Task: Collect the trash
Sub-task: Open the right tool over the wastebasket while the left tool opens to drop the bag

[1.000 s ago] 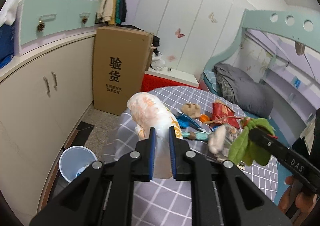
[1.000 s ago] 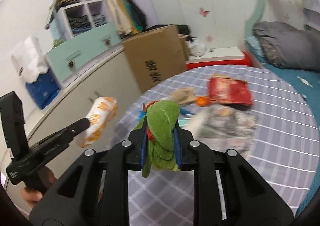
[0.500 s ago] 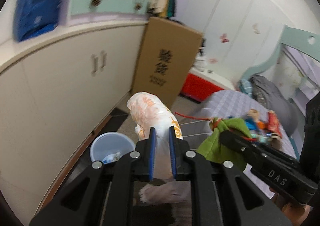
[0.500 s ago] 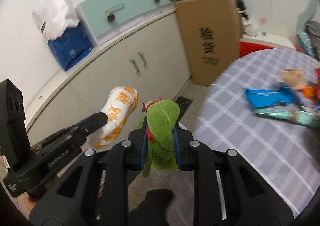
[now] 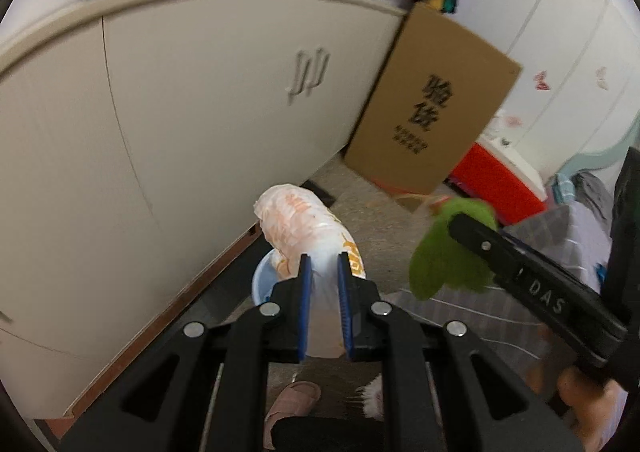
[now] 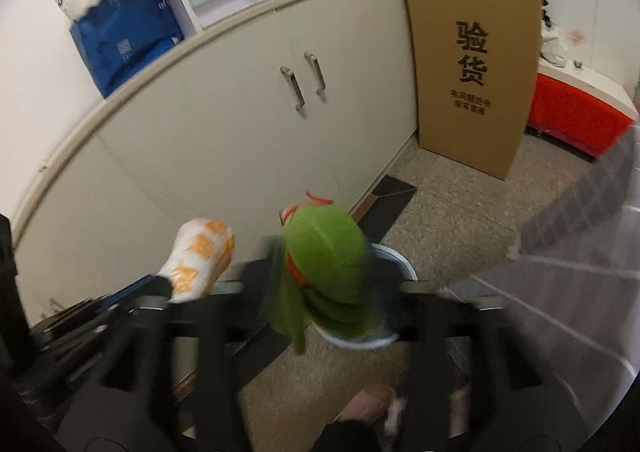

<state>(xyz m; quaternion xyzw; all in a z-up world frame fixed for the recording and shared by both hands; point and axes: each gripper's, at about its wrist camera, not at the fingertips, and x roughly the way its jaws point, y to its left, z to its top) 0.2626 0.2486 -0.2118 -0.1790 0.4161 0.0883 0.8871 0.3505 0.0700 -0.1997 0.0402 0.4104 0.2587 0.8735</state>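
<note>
Cream cabinets (image 6: pixel 240 112), speckled floor (image 6: pixel 452 212), cardboard box (image 6: pixel 472 64); lighting seems dim.
</note>
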